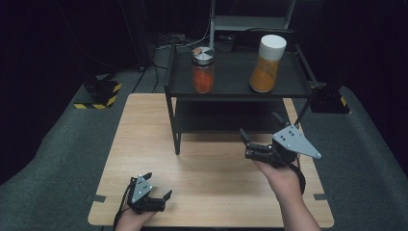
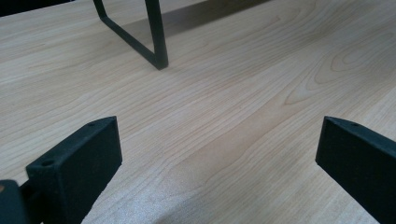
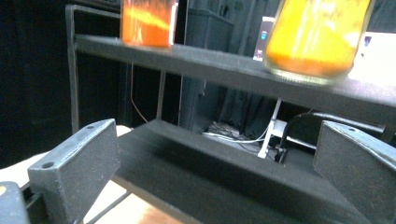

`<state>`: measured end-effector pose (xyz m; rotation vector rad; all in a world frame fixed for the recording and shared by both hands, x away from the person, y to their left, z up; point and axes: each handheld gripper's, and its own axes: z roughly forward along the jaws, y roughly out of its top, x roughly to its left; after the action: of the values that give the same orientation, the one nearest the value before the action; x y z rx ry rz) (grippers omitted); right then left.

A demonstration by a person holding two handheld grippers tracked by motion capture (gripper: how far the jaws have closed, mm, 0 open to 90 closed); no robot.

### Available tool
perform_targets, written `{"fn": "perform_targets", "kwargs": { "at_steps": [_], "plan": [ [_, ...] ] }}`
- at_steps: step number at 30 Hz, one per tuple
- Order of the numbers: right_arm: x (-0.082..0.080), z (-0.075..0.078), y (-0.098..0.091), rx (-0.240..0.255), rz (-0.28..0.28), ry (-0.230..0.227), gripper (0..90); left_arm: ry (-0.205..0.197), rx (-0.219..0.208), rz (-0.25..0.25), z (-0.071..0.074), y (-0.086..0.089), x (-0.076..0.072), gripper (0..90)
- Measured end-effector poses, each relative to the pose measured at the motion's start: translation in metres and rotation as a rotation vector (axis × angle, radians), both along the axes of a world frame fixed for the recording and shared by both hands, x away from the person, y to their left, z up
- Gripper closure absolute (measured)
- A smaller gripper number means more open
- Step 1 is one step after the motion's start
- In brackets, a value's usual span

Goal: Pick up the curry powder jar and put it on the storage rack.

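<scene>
From the high view there's a light wooden table with visible grain, sitting on grey carpet-ish floor, and a black two-tier metal shelf rack parked on the far half of it. On the top shelf sit two jars, well apart: a small glass one with a silver lid full of reddish-orange stuff on the left, and a taller jar with a white cap holding yellow-orange powder on the right. A black-and-yellow striped block sits on the floor off to the left. The left gripper is low near the table's front edge, jaws spread wide, nothing in them. The right gripper is up in front of the rack's lower shelf, jaws also apart and empty. In the left gripper view it's just smooth wood grain between two chunky matte black jaws, plus a thin rack leg farther off. In the right gripper view the lower shelf sits right ahead between the open jaws, both jars blurry above on the upper shelf, cables dangling behind.
</scene>
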<state>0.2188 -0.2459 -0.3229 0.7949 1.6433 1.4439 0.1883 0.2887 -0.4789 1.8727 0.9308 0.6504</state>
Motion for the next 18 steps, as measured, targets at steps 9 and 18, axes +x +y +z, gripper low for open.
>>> {"fn": "perform_targets", "kwargs": {
  "at_steps": [9,18],
  "plan": [
    [-0.009,-0.029,-0.007,-0.021,0.008,0.032,0.0,0.002,0.004,-0.007,0.0,-0.001,0.0,0.6],
    [-0.013,-0.063,-0.011,-0.039,0.008,0.092,0.0,0.004,0.004,-0.01,0.0,0.0,0.001,0.9]
  ]
}}
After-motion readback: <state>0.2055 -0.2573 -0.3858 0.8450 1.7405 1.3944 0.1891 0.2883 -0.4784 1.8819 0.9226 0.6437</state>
